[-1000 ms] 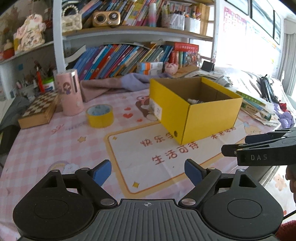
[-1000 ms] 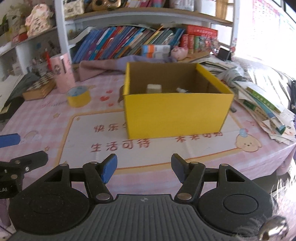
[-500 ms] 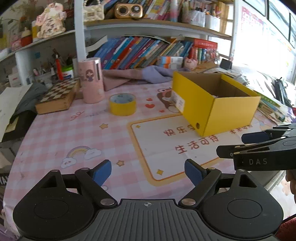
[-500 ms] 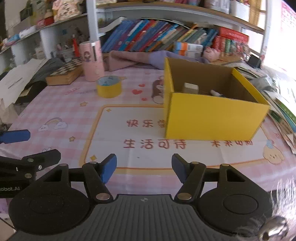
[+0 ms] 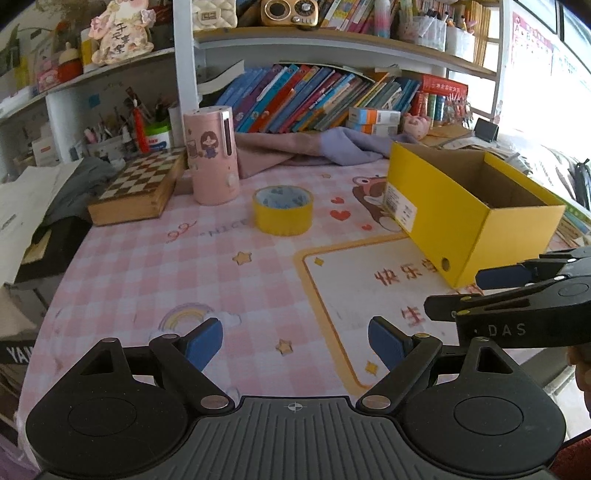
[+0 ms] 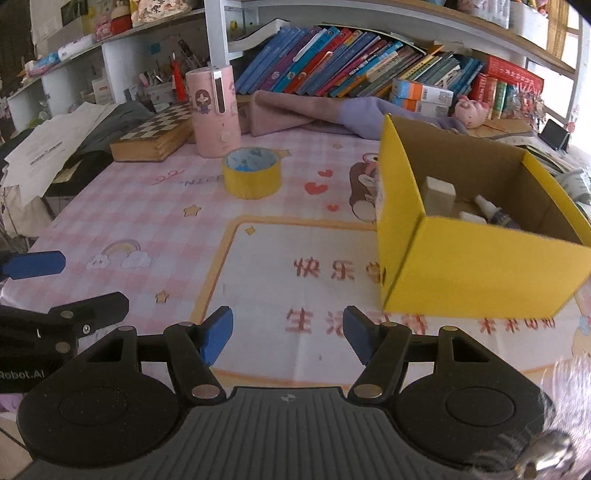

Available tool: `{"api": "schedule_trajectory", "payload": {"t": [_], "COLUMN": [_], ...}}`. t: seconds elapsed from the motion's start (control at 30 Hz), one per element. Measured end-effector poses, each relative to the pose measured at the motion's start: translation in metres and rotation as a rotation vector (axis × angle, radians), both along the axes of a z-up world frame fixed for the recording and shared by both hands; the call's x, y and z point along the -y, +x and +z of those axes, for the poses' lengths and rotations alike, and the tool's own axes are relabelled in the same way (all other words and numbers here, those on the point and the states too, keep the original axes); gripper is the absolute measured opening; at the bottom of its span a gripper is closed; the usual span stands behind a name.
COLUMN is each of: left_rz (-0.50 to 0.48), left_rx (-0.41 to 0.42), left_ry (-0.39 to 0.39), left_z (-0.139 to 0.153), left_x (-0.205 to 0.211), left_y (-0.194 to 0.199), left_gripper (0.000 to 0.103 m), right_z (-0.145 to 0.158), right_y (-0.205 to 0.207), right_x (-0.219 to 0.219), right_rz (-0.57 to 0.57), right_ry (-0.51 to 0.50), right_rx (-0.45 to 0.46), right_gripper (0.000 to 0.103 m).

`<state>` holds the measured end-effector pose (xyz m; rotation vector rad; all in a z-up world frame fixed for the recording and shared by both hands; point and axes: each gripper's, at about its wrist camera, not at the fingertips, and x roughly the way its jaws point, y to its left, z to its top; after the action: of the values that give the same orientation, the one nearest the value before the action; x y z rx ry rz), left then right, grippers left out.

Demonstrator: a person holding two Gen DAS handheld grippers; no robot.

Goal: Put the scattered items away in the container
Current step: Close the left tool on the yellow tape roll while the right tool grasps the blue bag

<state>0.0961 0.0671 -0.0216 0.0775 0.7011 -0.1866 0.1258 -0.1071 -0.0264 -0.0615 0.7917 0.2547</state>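
Holding both the left hand-held gripper [image 5: 295, 341] and the right hand-held gripper [image 6: 288, 334] wide open and empty, ready to grab. Probably aiming for the yellow tape roll [image 5: 283, 209], sitting alone on the counter [image 5: 155, 266] left of the yellow box [image 6: 476, 273]. Already keeping a few small things inside that box.

This looks like a home study corner, likely a child's. White shelves [image 5: 184, 66] behind the table are crammed with leaning picture books [image 5: 314, 99], pen pots [image 5: 428, 27] and a plush toy [image 5: 120, 31]. The table wears a pink checked cloth [image 5: 155, 266] printed with rainbows, stars and hearts. A folded chess board [image 5: 136, 188], a pink cartoon tumbler [image 5: 212, 155] and a crumpled garment [image 5: 295, 151] lie about.
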Motion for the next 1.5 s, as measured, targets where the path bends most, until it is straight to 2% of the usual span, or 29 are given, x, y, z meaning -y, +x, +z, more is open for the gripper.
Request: {"api": "schedule_trajectory", "payload": {"t": [0.4, 0.5, 0.8, 0.93, 1.0, 1.3, 1.43, 1.5], "left_rz": [-0.002, -0.004, -0.005, -0.02, -0.022, -0.043, -0.04, -0.034], "left_rx": [0.007, 0.005, -0.018, -0.017, -0.014, 0.01, -0.024, -0.034], "left_ry": [0.028, 0.053, 0.05, 0.033, 0.021, 0.001, 0.036, 0.028], "left_z": [-0.001, -0.006, -0.022, -0.031, -0.035, -0.057, -0.068, -0.071], "left_x": [-0.007, -0.008, -0.011, -0.007, -0.003, 0.019, 0.027, 0.029], "left_y": [0.079, 0.098, 0.14, 0.16, 0.171, 0.218, 0.239, 0.246], "left_gripper": [0.088, 0.088, 0.088, 0.089, 0.094, 0.096, 0.096, 0.096], "right_z": [-0.002, -0.005, -0.006, 0.001, 0.006, 0.019, 0.019, 0.019], "right_y": [0.082, 0.101, 0.152, 0.166, 0.169, 0.182, 0.186, 0.188], "right_x": [-0.02, -0.024, -0.034, -0.035, -0.034, -0.027, -0.025, -0.025], "right_rz": [0.02, 0.014, 0.005, -0.006, -0.007, -0.023, -0.022, -0.019], "right_ry": [0.007, 0.008, 0.014, 0.022, 0.026, 0.026, 0.021, 0.017], "right_rx": [0.012, 0.006, 0.01, 0.039, 0.057, 0.097, 0.084, 0.077], "right_gripper": [0.064, 0.064, 0.064, 0.064, 0.064, 0.064, 0.064, 0.064]}}
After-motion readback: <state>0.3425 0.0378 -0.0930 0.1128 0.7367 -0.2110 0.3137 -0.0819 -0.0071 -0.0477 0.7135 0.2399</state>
